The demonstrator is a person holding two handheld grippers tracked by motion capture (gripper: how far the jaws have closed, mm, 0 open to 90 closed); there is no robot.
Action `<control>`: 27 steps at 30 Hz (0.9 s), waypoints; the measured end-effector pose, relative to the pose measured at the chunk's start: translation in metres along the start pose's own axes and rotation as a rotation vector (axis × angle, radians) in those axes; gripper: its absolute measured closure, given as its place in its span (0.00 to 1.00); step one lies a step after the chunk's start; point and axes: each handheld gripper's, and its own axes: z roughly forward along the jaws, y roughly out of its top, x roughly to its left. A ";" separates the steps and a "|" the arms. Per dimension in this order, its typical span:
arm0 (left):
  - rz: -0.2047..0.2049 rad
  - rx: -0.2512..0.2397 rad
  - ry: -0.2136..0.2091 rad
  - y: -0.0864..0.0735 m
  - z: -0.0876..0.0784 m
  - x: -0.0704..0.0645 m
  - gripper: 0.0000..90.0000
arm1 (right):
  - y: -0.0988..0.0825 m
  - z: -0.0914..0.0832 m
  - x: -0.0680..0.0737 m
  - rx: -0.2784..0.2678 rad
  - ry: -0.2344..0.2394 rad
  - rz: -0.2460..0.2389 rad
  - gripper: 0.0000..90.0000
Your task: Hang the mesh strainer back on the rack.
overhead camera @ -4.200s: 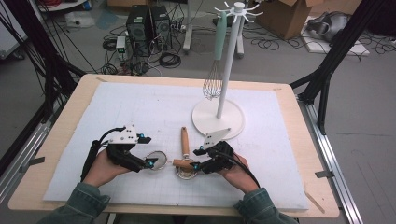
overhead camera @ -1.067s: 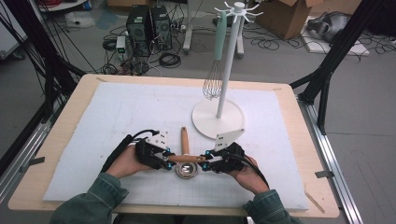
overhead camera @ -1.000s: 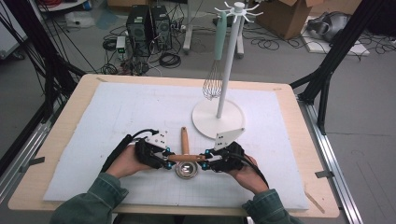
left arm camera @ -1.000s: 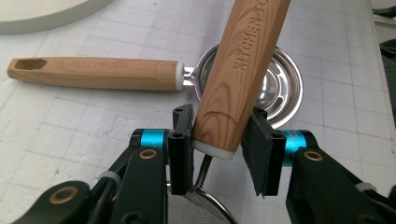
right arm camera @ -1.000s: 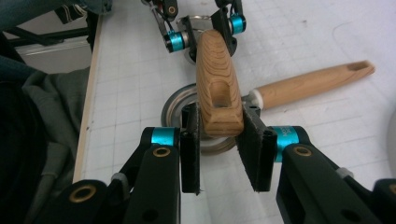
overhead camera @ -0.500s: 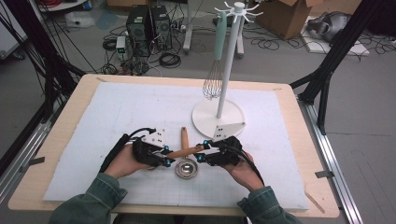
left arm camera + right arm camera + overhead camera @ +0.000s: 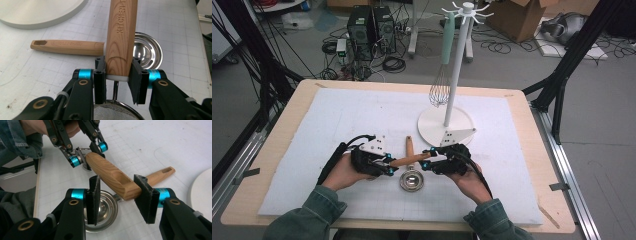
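Both hands rest low near the table's front edge, the left gripper [image 7: 387,165] clamping the lifted wooden-handled strainer [image 7: 121,37] while the right gripper [image 7: 120,195], jaws just opening, straddles its far end unpressed, above two utensils: a steel cup [image 7: 411,180], another wooden handle [image 7: 67,47]

Your left gripper [image 7: 117,75] is clamped on the near end of a wooden handle [image 7: 122,37], just above its white collar, and the handle runs away from you over a shiny steel bowl [image 7: 147,51]. A second wooden handle [image 7: 67,47] lies flat on the gridded mat [image 7: 37,72] to the left, and a mesh strainer [image 7: 117,112] shows below the jaws.
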 end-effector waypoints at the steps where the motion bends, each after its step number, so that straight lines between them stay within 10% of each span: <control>1: -0.001 0.001 0.002 0.000 0.000 0.000 0.77 | 0.000 0.000 -0.001 -0.002 0.000 0.001 0.64; 27: -0.050 -0.039 0.052 0.000 -0.002 0.002 0.77 | 0.009 0.007 0.004 -0.019 0.006 0.033 0.64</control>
